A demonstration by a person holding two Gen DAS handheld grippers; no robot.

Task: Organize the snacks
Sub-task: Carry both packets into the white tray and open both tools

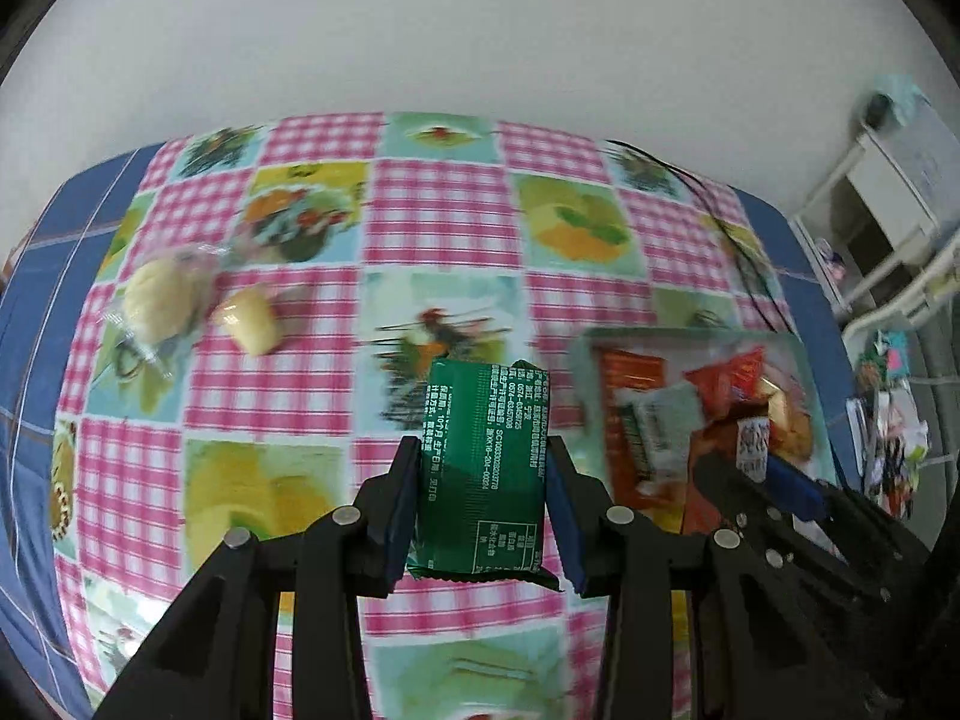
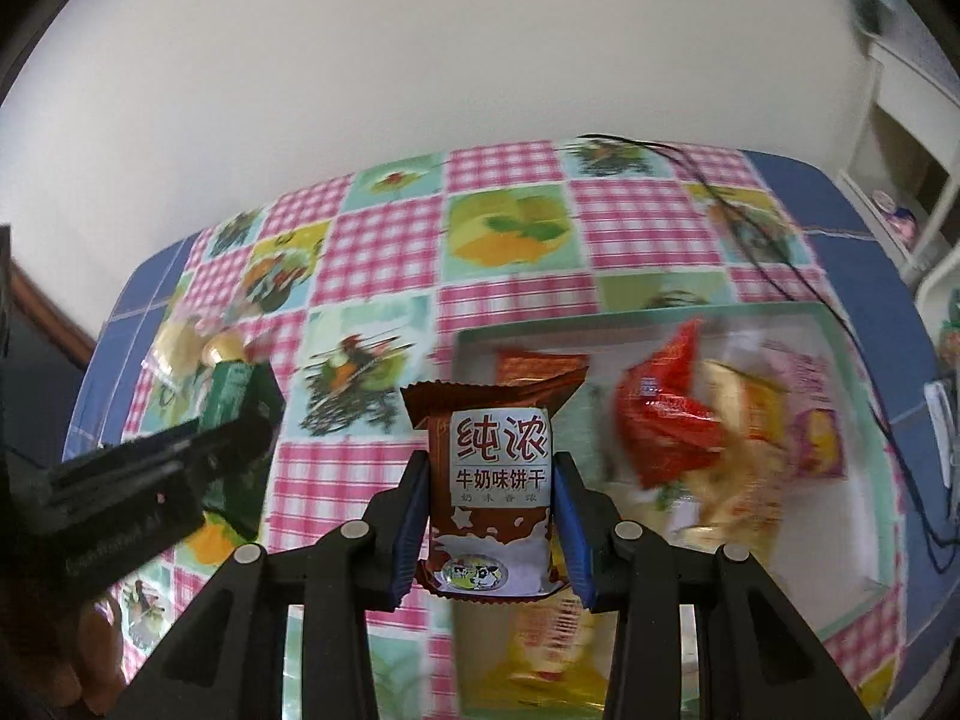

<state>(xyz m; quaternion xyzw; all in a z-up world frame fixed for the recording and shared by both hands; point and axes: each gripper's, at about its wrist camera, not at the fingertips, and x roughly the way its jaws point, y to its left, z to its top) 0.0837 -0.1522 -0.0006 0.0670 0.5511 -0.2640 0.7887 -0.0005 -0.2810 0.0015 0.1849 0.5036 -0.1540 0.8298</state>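
Note:
My left gripper (image 1: 483, 456) is shut on a green snack packet (image 1: 483, 468), held upright above the checked tablecloth (image 1: 420, 216). My right gripper (image 2: 492, 468) is shut on a brown milk-biscuit packet (image 2: 492, 480) with a white label, just left of the tray. A pale green tray (image 2: 636, 321) with several red, orange and yellow snack packs lies at the right; its rim (image 1: 585, 348) also shows in the left wrist view. Two pale yellow wrapped buns (image 1: 180, 300) lie at the table's left. The left gripper (image 2: 234, 420) appears at the left of the right wrist view, the right gripper (image 1: 750, 468) at the lower right of the left wrist view.
A black cable (image 2: 750, 228) runs across the table's far right corner to the tray's edge. A white wall stands behind the table. White shelving (image 1: 888, 198) with small items stands to the right. The blue cloth border (image 1: 36, 324) marks the table's edges.

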